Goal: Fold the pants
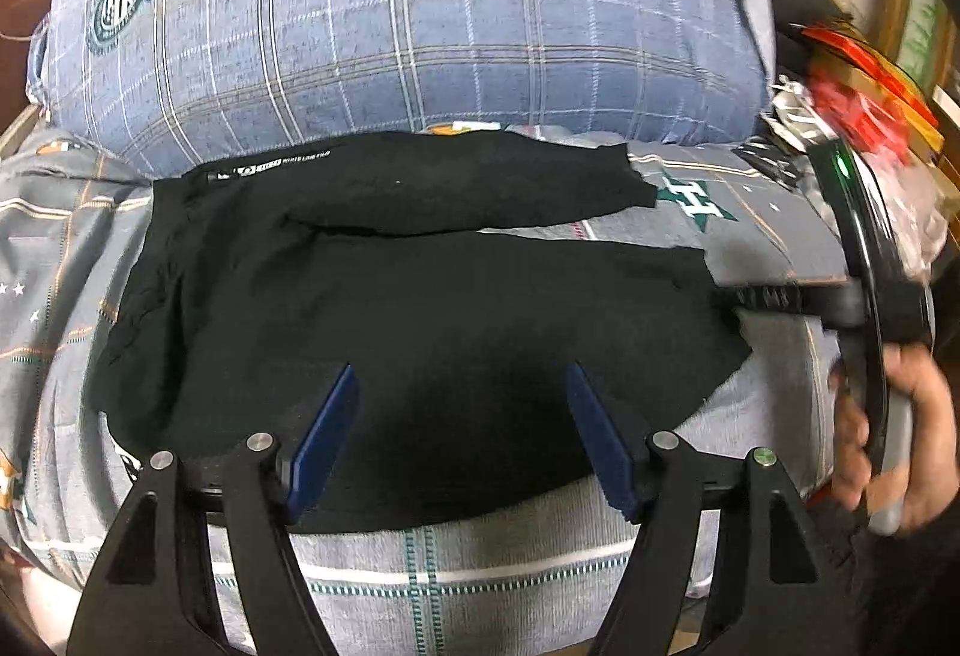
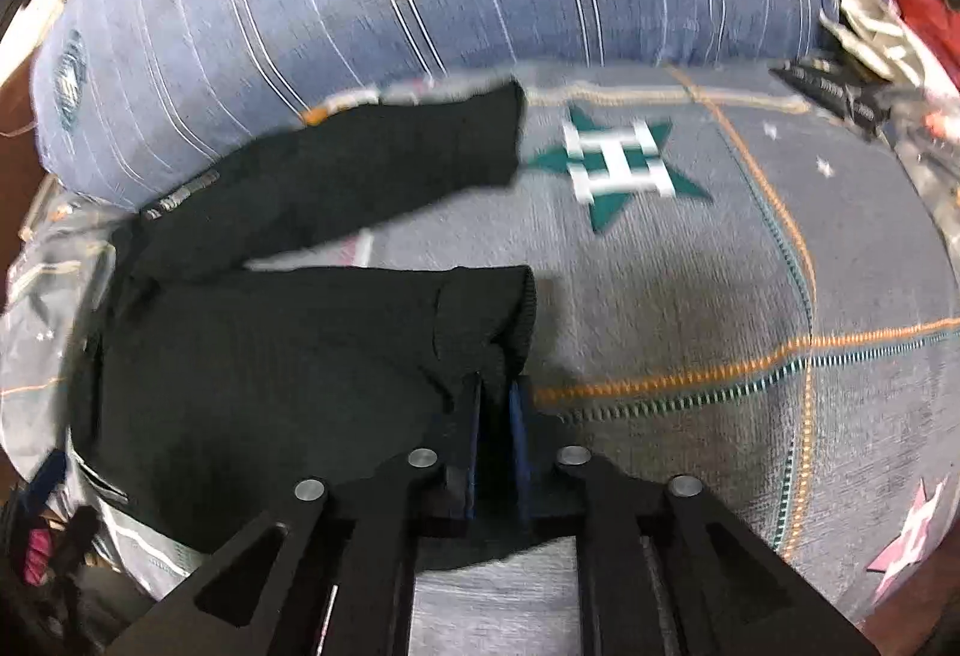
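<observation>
Black pants (image 1: 384, 308) lie spread on a grey patterned bedsheet (image 1: 456, 566), waistband to the left, two legs pointing right. My left gripper (image 1: 459, 386) is open and empty, hovering over the near leg's middle. My right gripper (image 2: 497, 392) is shut on the cuff of the near leg of the pants (image 2: 288, 356) and lifts it a little off the sheet. It also shows in the left wrist view (image 1: 762, 296) at the leg's right end, held by a hand (image 1: 900, 446).
A large blue plaid pillow (image 1: 408, 14) lies behind the pants. Red and clear packaging clutter (image 1: 864, 110) sits at the far right. The sheet (image 2: 750, 296) with a green star print extends right of the pants.
</observation>
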Action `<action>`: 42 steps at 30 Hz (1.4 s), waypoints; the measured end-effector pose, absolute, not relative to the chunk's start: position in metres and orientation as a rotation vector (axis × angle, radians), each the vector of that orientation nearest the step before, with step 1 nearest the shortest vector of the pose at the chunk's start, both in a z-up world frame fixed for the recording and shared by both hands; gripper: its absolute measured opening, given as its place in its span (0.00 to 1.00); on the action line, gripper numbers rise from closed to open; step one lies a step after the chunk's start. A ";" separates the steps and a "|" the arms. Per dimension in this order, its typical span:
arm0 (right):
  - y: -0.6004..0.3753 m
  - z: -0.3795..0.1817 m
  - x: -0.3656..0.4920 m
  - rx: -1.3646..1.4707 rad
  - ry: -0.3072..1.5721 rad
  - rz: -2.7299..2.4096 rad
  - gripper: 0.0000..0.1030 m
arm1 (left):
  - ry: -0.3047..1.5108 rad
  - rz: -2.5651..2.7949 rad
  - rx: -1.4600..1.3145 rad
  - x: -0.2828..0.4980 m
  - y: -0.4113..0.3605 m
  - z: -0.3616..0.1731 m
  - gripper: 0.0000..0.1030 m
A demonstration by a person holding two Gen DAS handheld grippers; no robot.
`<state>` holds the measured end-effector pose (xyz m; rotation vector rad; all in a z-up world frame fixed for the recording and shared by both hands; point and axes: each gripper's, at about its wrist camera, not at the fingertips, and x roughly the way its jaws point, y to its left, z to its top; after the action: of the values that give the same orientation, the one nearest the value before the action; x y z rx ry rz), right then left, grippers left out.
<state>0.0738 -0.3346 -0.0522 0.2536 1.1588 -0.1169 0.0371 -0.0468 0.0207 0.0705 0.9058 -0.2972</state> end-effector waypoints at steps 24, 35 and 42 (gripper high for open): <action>-0.368 -0.077 0.286 0.349 1.150 -0.030 0.74 | 1.083 -0.344 -0.221 0.190 0.013 0.030 0.72; -0.329 -0.048 0.267 0.188 1.068 -0.071 0.13 | 1.099 -0.310 -0.205 0.192 0.010 0.021 0.72; -0.318 0.004 0.218 0.217 0.962 0.033 0.08 | 1.114 -0.353 -0.266 0.199 0.001 0.020 0.72</action>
<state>0.2176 -0.3183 0.0045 0.2169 0.9619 0.0332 0.1991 0.0013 0.0196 -0.2664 1.1138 -0.3533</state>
